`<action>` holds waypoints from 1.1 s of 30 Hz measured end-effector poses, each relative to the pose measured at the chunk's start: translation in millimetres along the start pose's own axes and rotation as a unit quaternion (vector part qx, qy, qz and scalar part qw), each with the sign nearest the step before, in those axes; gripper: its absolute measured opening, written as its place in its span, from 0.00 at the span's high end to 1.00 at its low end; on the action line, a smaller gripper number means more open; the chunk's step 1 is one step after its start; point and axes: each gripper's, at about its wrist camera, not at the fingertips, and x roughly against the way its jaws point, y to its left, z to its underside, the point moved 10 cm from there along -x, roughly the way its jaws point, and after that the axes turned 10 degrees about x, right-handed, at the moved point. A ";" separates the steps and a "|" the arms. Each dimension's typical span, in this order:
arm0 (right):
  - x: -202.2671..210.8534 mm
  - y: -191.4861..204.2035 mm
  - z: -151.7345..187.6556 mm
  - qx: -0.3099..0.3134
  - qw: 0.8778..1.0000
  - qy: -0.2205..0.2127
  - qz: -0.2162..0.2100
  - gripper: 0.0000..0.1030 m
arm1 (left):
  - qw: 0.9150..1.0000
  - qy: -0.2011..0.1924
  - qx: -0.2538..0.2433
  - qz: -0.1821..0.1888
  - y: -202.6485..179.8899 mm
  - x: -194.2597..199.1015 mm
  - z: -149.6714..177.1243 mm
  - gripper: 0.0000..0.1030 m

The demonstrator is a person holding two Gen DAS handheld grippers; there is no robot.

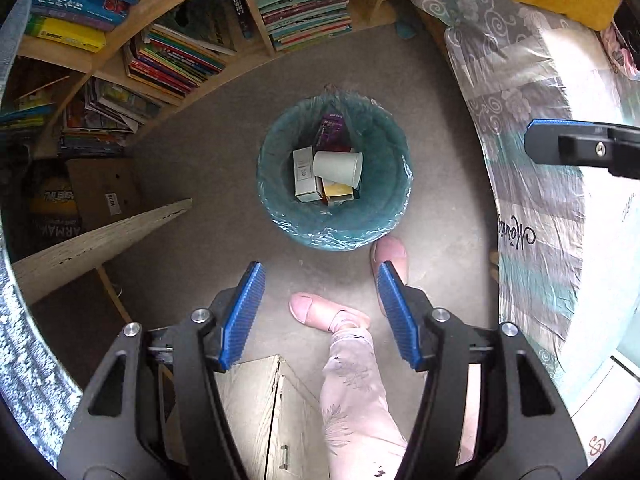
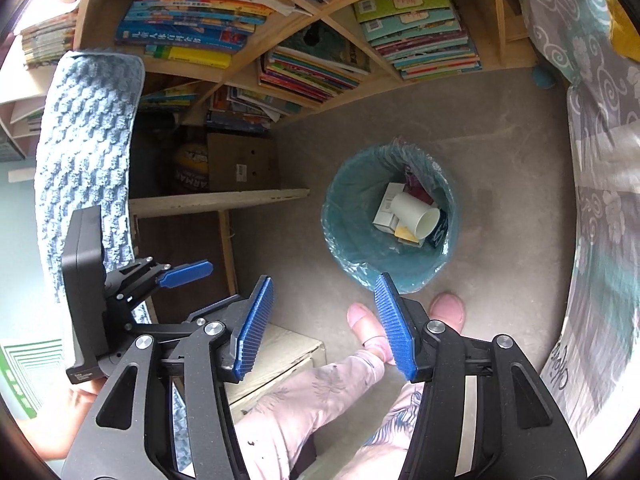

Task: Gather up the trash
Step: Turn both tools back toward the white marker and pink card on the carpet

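So on the far left there's the wooden bookshelf crammed with stacked picture books and a brown cardboard box tucked under a pale wooden desk edge, none of which I care about. My left gripper hangs over the grey floor with its blue ribbed pads spread wide and nothing between them. Straight ahead of it on the floor sits the round teal wastebasket lined with a thin clear plastic bag, and that's where the trash is: a white paper cup lying on its side on top of a couple of small cardboard cartons, with a purple packet leaning against the back wall. All of it looks featherlight and crushable, so I'd guess the cup dents under any real squeeze. If the next bit is pulling the bag, I reckon the place to pinch is the crinkly liner folded over the rim; it's slippery, floppy film that tears easily, so take a gathered bunch rather than a single layer. The person's pink slippers stand just beside the bin. My right gripper is also gaping, empty, above the floor near the bin, with the patterned grey bedspread off to the right.
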 end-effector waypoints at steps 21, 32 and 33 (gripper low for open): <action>111.5 180.8 -51.4 0.253 0.967 -0.028 -0.026 0.18 | 0.977 -0.191 0.093 -0.034 64.6 213.6 47.3 0.07; 85.5 408.8 -60.2 0.493 0.865 0.020 -0.094 0.18 | 0.912 -0.233 0.326 -0.087 218.1 280.4 177.3 0.07; 78.7 424.6 -57.3 0.508 0.856 0.024 -0.091 0.18 | 0.905 -0.234 0.344 -0.091 231.0 281.6 192.2 0.07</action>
